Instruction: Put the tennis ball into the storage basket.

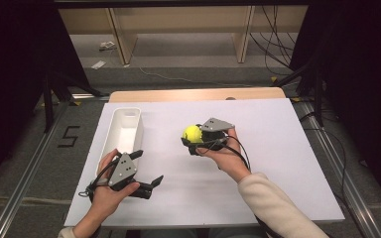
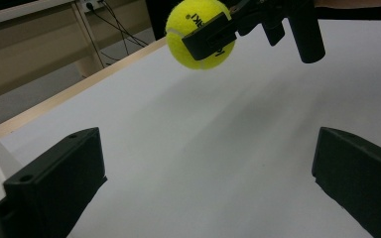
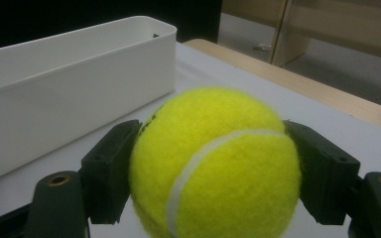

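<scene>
Right gripper (image 1: 192, 140) clamped on the fuzzy yellow tennis ball (image 1: 192, 133), lifted above the white table (image 1: 258, 163), left gripper (image 1: 146, 171) spread wide, nothing between its jaws, beside the long white plastic bin (image 1: 129, 115).

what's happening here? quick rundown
A person at a white table works a handheld claw in each hand. The right claw is shut on a yellow tennis ball, holding it clear of the tabletop, as the left gripper view shows. The left claw is open with nothing between its jaws, low near the front of the table. A long white bin stands beside it with nothing visible inside; the ball isn't in it yet.
</scene>
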Action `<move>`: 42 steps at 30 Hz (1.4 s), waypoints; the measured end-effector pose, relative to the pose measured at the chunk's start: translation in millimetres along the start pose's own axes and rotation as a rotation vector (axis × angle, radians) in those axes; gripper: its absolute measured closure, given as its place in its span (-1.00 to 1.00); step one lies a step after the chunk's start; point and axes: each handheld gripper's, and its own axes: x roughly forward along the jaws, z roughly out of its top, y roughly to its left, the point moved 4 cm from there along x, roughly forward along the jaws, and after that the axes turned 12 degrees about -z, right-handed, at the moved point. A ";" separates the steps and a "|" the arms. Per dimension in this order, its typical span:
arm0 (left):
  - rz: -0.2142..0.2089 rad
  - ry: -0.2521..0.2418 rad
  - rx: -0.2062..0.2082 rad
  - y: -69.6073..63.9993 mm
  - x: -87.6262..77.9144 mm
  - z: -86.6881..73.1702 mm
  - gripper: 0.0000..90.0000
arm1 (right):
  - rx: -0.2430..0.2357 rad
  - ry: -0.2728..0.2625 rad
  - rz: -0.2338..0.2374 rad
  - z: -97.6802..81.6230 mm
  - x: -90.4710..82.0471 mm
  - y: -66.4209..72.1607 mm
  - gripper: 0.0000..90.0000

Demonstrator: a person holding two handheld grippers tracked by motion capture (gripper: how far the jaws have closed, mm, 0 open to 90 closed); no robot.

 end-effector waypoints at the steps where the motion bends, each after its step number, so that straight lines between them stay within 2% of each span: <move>1: 0.000 0.000 0.000 -0.1 0.0 0.0 -1.00 | 0.000 0.000 0.000 0.0 0.0 0.0 -0.40; 42: -0.004 -0.002 0.000 -0.8 0.0 0.1 -1.00 | -0.011 -0.005 0.029 7.5 10.4 15.6 -0.40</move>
